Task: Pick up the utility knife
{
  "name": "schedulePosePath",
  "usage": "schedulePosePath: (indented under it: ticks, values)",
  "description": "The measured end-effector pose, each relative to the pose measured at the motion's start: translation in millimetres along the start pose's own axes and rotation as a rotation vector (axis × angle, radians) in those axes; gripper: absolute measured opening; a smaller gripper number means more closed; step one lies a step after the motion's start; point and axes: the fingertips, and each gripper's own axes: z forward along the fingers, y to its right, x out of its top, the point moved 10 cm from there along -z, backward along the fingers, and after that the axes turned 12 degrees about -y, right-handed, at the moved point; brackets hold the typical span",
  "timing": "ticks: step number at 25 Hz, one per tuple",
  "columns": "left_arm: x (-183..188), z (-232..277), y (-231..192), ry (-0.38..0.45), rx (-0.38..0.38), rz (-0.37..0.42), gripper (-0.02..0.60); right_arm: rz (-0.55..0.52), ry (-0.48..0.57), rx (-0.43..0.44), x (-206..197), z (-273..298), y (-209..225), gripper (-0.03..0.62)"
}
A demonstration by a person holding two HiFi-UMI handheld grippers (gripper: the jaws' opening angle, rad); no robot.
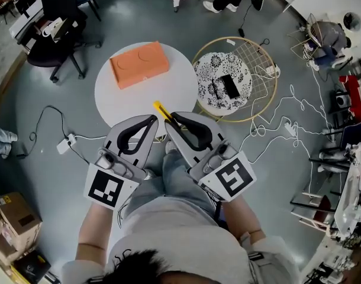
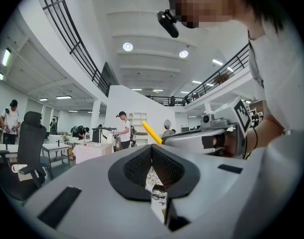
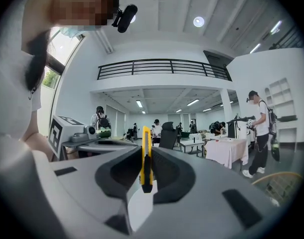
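The yellow utility knife point(image 1: 163, 110) is clamped between the pads of my right gripper point(image 1: 172, 118), its tip sticking out past the fingertips above the near edge of the white round table point(image 1: 186, 87). In the right gripper view the knife point(image 3: 146, 156) stands upright in the shut jaws of the right gripper point(image 3: 145, 151). My left gripper point(image 1: 154, 119) is held close beside it on the left, shut with nothing in it. The left gripper view shows its own pads touching point(image 2: 152, 151), with the knife point(image 2: 152, 132) and the right gripper point(image 2: 207, 138) just beyond.
An orange box point(image 1: 139, 64) lies on the table's far side. To the right is a round wire basket point(image 1: 260, 93) with a patterned plate point(image 1: 219, 78) and a black object point(image 1: 229, 86). An office chair point(image 1: 56, 34) and cables with a power strip point(image 1: 66, 142) are on the floor.
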Motion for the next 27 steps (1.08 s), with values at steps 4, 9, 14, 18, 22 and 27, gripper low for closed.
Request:
schedulePosePath:
  ticks: [4,9,14,18,22,27]
  values:
    - [-0.3,-8.5,-3.3,0.007,-0.001,0.005,0.011,-0.019,0.005,-0.001,2.5,4.4,-8.7,0.064]
    - [-0.3,-17.5,-5.2,0.019,0.004,0.011,0.011,-0.024,0.010,0.008,5.1,9.0,-16.8,0.064]
    - [2.6,-22.4,-7.4,0.025,0.015,0.010,0.011,-0.039,0.012,0.015,8.2,11.2,-18.3,0.064]
    - [4.0,-23.3,-7.3,0.033,0.018,0.007,0.011,-0.048,0.012,0.018,11.2,11.4,-18.2,0.064]
    - [4.1,-23.4,-7.2,0.038,0.016,0.005,0.011,-0.057,0.011,0.019,13.6,10.9,-19.5,0.064]
    - [4.2,-24.0,-8.1,0.044,0.008,0.010,0.011,-0.050,0.021,0.017,16.3,10.3,-22.9,0.064]
